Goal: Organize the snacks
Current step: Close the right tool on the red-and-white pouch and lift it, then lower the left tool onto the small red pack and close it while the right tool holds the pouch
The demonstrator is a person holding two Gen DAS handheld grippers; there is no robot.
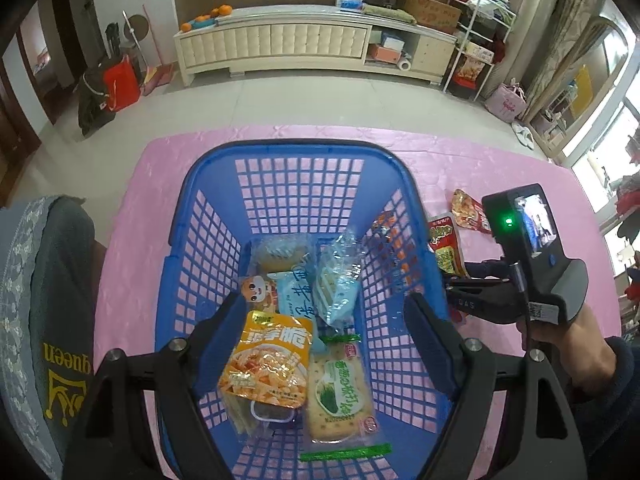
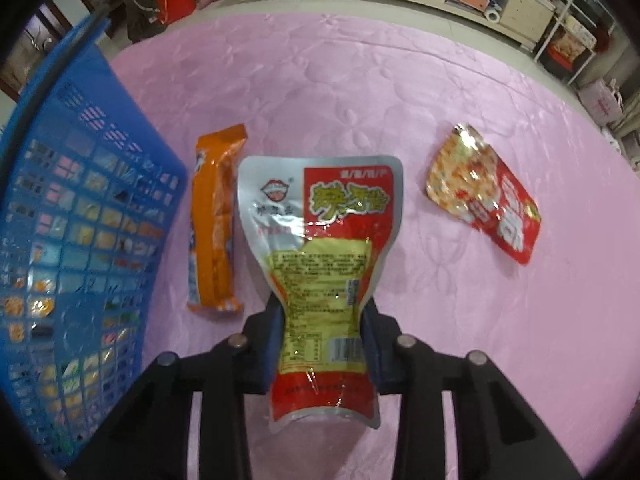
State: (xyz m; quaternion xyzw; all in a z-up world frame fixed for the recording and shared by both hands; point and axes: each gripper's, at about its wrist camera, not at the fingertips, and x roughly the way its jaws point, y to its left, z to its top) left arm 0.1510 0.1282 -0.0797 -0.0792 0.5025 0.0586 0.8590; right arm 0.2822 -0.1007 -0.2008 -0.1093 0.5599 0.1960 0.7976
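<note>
Pink tablecloth [image 2: 320, 80], snack-filled blue basket [image 1: 298, 152]; left jaws apart, right jaws clamped on red pouch [image 2: 320, 248]

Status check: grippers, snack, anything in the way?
Right gripper shut on red pouch. Left gripper open over basket. Path clear.

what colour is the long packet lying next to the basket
Orange, with a pale strip along one edge; clearest in the right wrist view.

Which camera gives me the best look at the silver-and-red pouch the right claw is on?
Right wrist: the pouch fills the centre, pinched at its narrow waist by the right claw. The left wrist shows only its red top beside the basket, the rest hidden behind that claw.
</note>
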